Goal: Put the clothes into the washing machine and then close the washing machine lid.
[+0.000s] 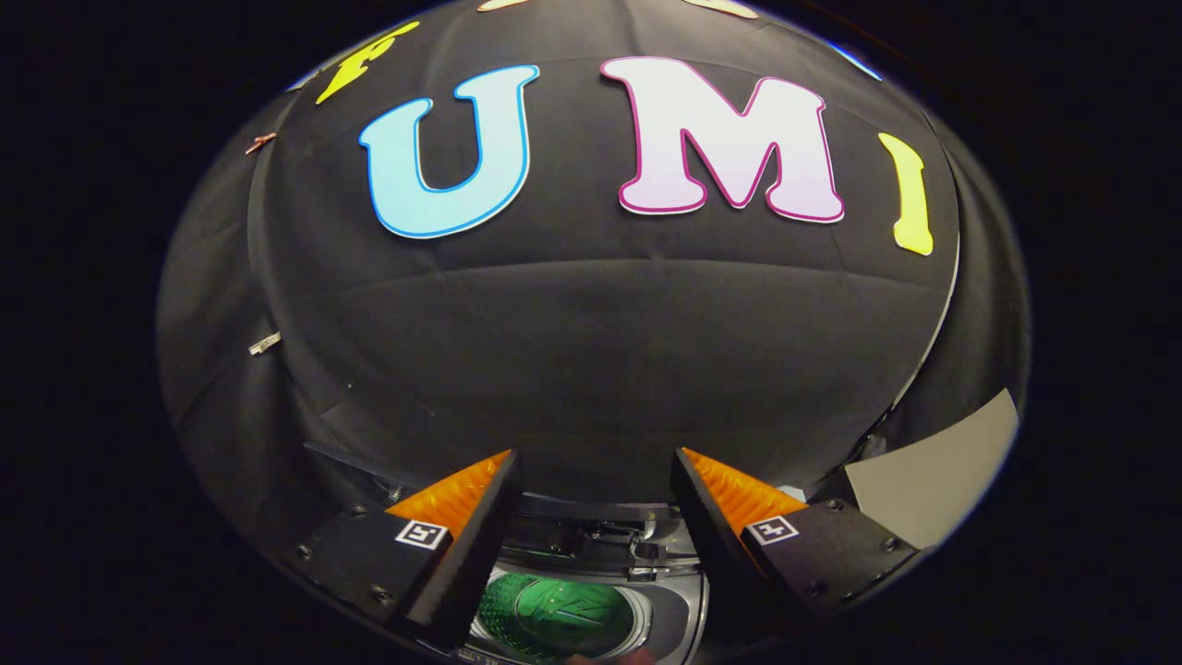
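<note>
Below, washing machine drum open between the jaws, gripper jaws spread, holding nothing

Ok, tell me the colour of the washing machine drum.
Green, seen in the gripper view: the drum lies below the open gripper.

Your hand-held gripper has two wedge-shaped fingers set apart with a wide gap between them (ribbed on their inner faces). Each sits on a dark block carrying a small square black-and-white marker and several round screw heads.
</note>
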A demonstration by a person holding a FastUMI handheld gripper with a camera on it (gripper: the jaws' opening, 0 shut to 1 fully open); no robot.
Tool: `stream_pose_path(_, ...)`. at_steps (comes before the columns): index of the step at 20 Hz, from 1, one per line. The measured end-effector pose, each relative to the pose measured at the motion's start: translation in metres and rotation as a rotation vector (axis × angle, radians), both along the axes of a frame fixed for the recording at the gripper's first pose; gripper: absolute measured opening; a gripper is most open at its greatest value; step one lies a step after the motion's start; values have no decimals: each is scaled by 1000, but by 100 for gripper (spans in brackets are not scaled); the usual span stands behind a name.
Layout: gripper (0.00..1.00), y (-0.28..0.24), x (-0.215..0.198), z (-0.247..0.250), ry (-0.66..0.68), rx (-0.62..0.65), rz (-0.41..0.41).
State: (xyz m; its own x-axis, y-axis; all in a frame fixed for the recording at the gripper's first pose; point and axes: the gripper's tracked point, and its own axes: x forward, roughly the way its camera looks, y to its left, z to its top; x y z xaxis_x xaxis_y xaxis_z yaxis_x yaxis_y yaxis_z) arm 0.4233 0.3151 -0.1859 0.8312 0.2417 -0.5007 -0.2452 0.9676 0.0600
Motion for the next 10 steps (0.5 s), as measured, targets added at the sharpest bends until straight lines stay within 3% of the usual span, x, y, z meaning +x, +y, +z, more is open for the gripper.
stream_pose_path(10, 100, -8, -51, -2, -16, 27, 52)
